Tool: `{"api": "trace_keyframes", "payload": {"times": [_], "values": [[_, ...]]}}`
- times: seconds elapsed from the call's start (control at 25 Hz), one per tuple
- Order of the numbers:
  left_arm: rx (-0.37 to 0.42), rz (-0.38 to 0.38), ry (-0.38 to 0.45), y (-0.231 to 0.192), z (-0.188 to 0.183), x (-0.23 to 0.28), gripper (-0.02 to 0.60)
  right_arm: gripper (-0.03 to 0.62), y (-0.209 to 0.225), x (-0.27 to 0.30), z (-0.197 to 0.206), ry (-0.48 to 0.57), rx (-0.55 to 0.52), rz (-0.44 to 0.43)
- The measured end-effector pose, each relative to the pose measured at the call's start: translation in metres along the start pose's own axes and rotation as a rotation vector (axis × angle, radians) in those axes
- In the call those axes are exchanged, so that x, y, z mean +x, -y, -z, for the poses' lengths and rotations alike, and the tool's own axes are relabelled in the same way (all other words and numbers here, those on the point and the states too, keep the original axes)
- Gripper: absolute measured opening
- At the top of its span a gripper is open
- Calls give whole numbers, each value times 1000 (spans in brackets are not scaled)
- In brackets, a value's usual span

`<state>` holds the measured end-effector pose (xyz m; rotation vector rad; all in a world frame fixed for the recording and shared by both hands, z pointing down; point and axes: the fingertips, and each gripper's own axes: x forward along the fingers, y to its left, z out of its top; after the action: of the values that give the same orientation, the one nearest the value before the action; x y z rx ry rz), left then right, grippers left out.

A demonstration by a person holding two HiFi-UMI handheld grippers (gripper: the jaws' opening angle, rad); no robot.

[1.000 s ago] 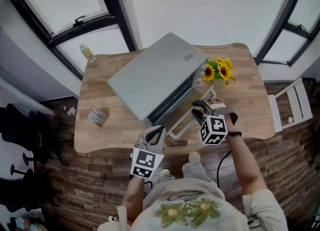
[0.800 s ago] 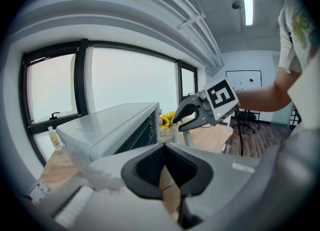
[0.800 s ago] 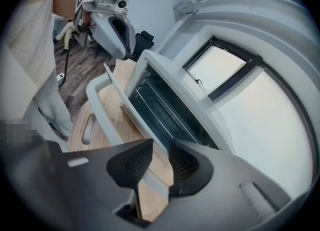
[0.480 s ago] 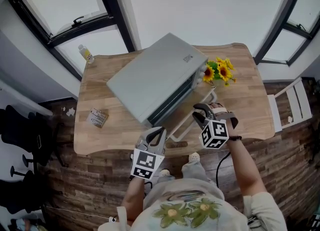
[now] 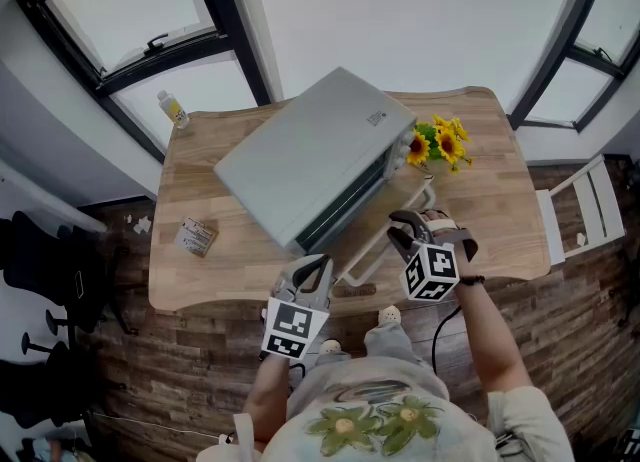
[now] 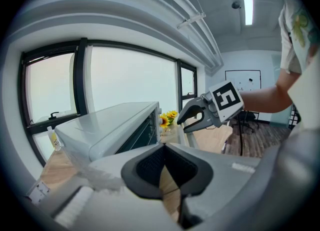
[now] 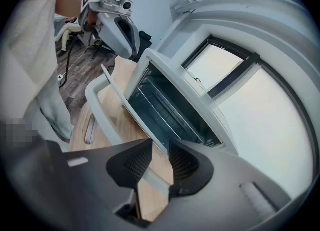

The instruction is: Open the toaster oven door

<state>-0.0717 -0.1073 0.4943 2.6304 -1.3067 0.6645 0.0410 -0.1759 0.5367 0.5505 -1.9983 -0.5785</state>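
Observation:
The silver toaster oven (image 5: 310,155) sits askew on the wooden table (image 5: 500,200), its glass door (image 7: 120,117) swung partway down. My right gripper (image 5: 402,227) is at the door's right end, shut on the white door handle (image 7: 99,107), whose bar runs between the pads (image 7: 137,164). The oven's dark inside with its wire rack (image 7: 167,110) shows. My left gripper (image 5: 315,270) hovers by the table's front edge, left of the door, shut and holding nothing. The left gripper view shows its joined jaws (image 6: 164,175), the oven (image 6: 110,125) and the right gripper (image 6: 192,117).
Yellow sunflowers (image 5: 440,140) stand right of the oven. A small packet (image 5: 195,235) lies on the table's left part. A little bottle (image 5: 173,105) stands on the window sill. A white chair (image 5: 590,210) is beyond the table's right edge, on wooden floor.
The right gripper has drifted slightly toward the table's front edge with the handle, and the door hangs a touch lower. The left gripper has stayed put.

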Motion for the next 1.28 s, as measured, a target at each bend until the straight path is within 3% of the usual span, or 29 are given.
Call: {"api": "trace_keyframes", "payload": {"times": [1.28], "values": [[3,12,-4,10,2,1,5,103,-21,-4,20,-35,10,-25]]}}
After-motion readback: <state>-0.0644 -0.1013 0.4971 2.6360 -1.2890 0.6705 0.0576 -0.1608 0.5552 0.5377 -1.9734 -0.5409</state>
